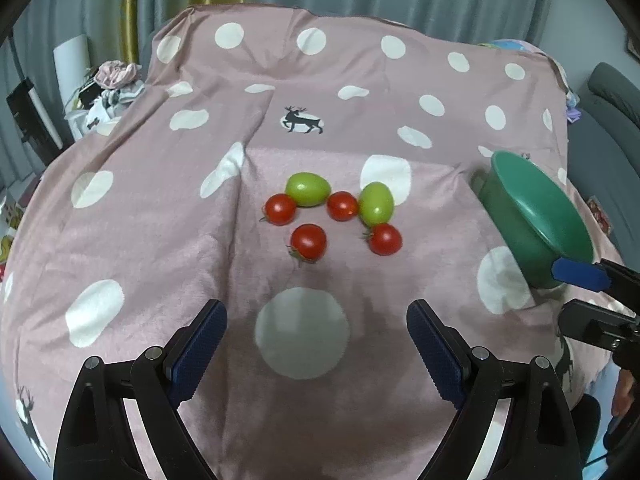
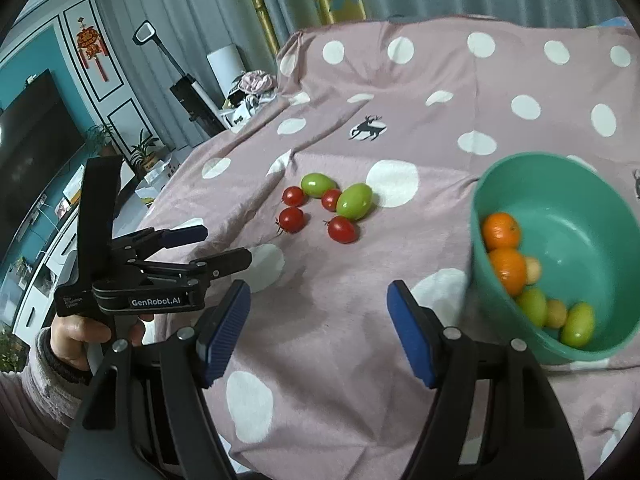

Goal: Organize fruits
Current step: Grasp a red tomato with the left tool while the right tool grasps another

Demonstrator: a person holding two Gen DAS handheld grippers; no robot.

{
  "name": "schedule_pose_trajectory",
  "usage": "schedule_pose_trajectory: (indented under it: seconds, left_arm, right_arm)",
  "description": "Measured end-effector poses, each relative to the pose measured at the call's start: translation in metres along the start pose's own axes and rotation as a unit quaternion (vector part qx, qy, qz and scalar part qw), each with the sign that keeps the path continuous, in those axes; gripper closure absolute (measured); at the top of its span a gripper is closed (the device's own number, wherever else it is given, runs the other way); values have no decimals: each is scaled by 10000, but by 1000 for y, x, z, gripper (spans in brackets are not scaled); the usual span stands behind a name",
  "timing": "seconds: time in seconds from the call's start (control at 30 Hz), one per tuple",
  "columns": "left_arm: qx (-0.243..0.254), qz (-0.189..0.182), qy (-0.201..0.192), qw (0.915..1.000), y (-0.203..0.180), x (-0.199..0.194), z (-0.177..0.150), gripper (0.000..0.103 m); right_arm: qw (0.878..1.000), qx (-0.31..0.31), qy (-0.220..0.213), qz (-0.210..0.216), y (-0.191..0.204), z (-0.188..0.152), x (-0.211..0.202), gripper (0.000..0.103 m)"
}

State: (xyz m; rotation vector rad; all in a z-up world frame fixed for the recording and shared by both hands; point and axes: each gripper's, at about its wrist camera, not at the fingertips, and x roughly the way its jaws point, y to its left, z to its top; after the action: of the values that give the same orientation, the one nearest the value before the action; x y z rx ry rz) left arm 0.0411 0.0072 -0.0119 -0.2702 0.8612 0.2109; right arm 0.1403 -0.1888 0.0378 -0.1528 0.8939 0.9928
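left gripper (image 1: 316, 344) jaws wide, empty | right gripper (image 2: 318, 330) jaws wide, empty | tomatoes (image 1: 308, 241) ahead, apart

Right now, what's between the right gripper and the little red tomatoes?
Only bare pink spotted cloth lies between the open right gripper and the red tomatoes; the right wrist view shows it.

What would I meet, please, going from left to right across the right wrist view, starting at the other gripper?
left gripper → cluster of red and green tomatoes on the spotted pink cloth → green bowl holding oranges and small green fruits.
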Motion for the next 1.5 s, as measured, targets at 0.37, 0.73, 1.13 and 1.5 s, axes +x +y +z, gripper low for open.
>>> schedule_pose_trajectory:
  seconds: [0.37,0.73,1.13,1.5]
  left_arm:
    - [121,42,76,9999,13,18,11,12]
    - [181,64,196,9996,24,39,24,12]
    - [531,-134,128,9984,11,49,42,17]
    - [829,-210,542,9949,5,78,48,30]
  right_arm:
    - [9993,-126,348,37,7,15,39,32]
    - [9971,-169,740,-18,4,25,76,32]
    - [9934,-208,1091,-271,-12,44,112,39]
    - [9888,-363,1398,-363,-18,49,133,53]
